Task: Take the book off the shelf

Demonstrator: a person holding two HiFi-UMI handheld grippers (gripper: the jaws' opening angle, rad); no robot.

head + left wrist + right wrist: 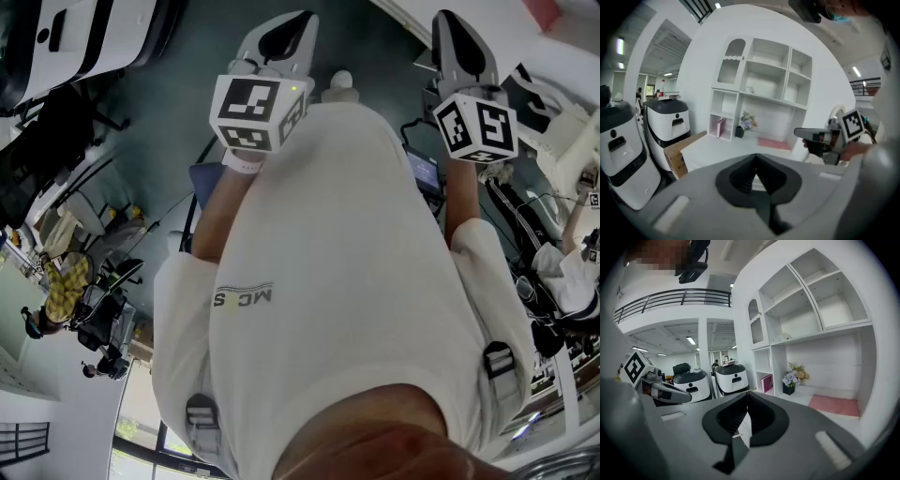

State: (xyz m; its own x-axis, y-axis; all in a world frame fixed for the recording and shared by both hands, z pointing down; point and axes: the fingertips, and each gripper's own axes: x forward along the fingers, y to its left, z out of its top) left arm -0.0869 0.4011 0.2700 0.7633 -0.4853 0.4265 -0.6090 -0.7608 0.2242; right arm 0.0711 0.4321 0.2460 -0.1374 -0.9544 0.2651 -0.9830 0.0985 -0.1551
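Observation:
A pink book [721, 126] stands upright in the lowest left compartment of a white shelf unit [759, 75], and it shows again as the pink book [767, 382] in the right gripper view. Both grippers are held up in the air, well short of the shelf and touching nothing. My left gripper [755, 157] has its jaws pressed together with nothing between them. My right gripper [747, 395] is shut and empty too. In the head view the left gripper [278, 39] and right gripper [457, 45] rise side by side above the person's white shirt.
A potted flower [746, 123] and a flat pink mat [773, 143] sit on the shelf's low white counter [717, 145]. White robot units [670, 122] and a cardboard box [679, 152] stand left of the shelf. More white machines [731, 376] stand farther back.

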